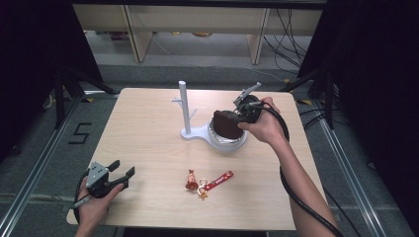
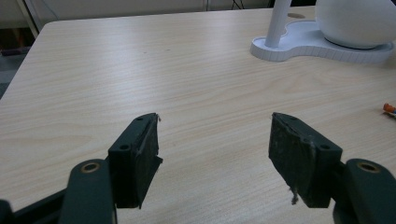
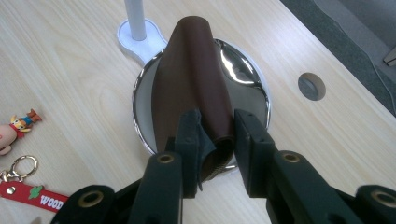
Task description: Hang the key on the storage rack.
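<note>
Brown leather sits pinched between the jaws of my right gripper (image 3: 212, 140), a folded pouch-like piece (image 3: 194, 84) that I hold over the shiny bowl (image 3: 245, 70) of the white stand (image 1: 210, 133). The right gripper view shows the fold of the leather clamped at its near end and the chrome rim curving around it; from the high view the same piece reads as a dark lump (image 1: 227, 124) on the dish, with my right hand (image 1: 264, 123) wrapped around the gripper behind it. My left gripper (image 2: 215, 149) is spread wide and holds nothing, hovering low over bare wood at the near left corner of the counter (image 1: 148, 148), well apart from the stand. Its own view catches the stand's post (image 2: 278, 23) and a white rounded shape on the base, both cut off at the top edge. Between the two hands, nearer the front, lie a small figure keychain (image 1: 191, 179) and a red strap with a ring (image 1: 217, 180); the right gripper view shows the strap's lettering only in part. Whether the leather touches the bowl I cannot tell.
</note>
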